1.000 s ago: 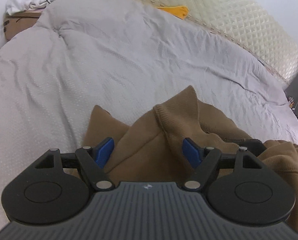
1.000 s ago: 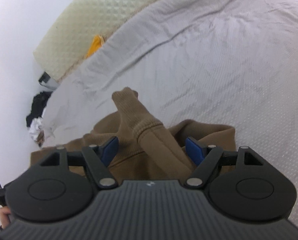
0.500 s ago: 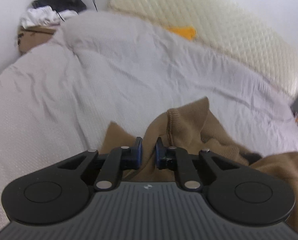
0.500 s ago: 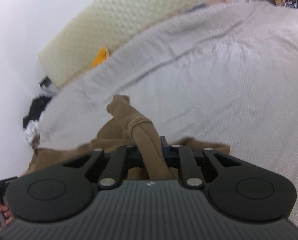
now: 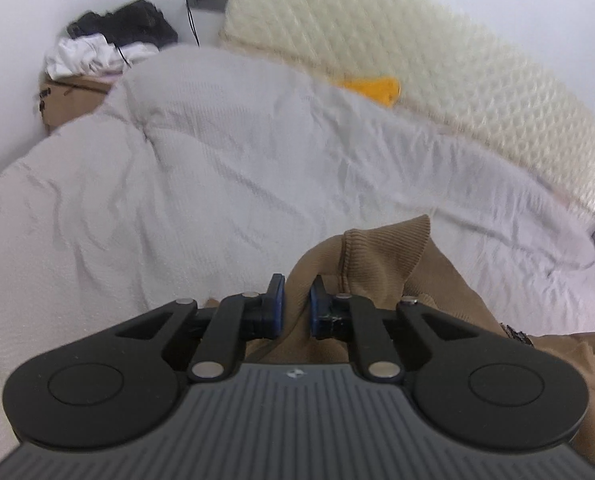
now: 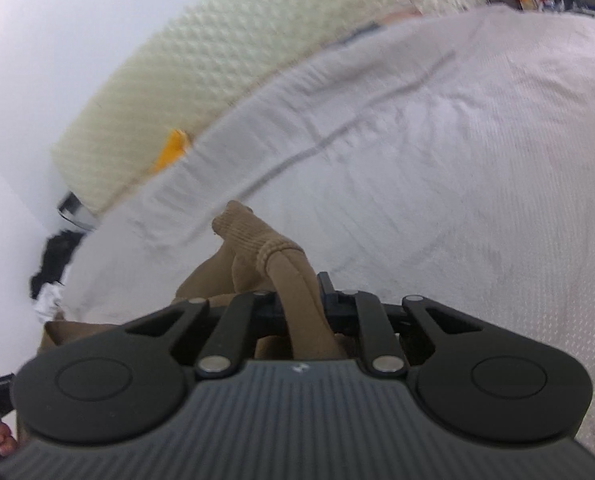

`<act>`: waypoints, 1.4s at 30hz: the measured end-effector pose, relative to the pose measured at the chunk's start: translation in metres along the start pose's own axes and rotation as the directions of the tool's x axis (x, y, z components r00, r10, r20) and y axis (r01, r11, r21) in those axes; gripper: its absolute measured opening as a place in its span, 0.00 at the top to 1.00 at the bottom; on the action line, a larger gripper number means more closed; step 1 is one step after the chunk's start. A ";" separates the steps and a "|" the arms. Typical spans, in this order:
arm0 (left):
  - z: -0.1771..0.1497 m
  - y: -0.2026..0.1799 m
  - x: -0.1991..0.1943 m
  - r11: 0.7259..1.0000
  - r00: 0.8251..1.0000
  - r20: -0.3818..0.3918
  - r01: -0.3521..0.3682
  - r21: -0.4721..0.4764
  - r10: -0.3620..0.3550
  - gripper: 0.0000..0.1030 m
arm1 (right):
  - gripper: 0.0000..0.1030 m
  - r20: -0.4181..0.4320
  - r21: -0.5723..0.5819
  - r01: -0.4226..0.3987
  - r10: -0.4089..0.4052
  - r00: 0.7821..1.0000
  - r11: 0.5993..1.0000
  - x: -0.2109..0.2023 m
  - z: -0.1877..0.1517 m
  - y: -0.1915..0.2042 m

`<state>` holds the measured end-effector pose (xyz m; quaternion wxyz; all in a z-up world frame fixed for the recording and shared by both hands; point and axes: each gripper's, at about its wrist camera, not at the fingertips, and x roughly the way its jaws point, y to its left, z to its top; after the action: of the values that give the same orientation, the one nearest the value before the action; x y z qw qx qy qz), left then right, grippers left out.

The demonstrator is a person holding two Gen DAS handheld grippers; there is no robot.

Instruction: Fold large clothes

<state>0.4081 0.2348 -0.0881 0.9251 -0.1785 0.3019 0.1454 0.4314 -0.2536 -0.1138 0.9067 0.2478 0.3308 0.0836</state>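
The bed fills both views, grey cover rumpled, and your brown sweater lies bunched at its near edge, right under both tools. It's a thick knit, soft and floppy, so I'd judge it heavy enough to sag and drag; take it by the ribbed cuffs and hems, where the cloth is doubled and won't slide. Your left gripper has its jaws pinched nearly together on a fold of the sweater just below a ribbed edge. Your right gripper has its jaws drawn in tight around a sleeve, the ribbed cuff poking out past them. Off in the far corner, a cardboard box carries a heap of black and white clothes on top; what's inside it, you can't tell.
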 end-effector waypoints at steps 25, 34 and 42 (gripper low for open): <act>-0.013 -0.007 -0.078 0.980 0.980 0.008 0.196 -0.011 -0.196 0.30 | 0.76 -0.132 0.010 0.083 -0.081 0.988 0.997 0.035 -0.023 -0.011; -0.069 -0.099 -0.106 0.913 0.932 -0.098 0.362 0.191 -0.349 0.31 | 0.73 -0.122 -0.026 0.095 -0.098 0.988 0.995 0.033 -0.026 -0.007; -0.098 -0.129 -0.086 0.909 0.947 -0.148 0.317 0.269 -0.286 0.33 | 0.70 -0.112 -0.039 0.107 -0.111 0.988 0.994 0.031 -0.027 -0.004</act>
<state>0.3404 0.0646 -0.0781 0.9353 -0.0931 0.3371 -0.0547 0.4375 -0.2369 -0.1506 0.8936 0.2093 0.3935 0.0534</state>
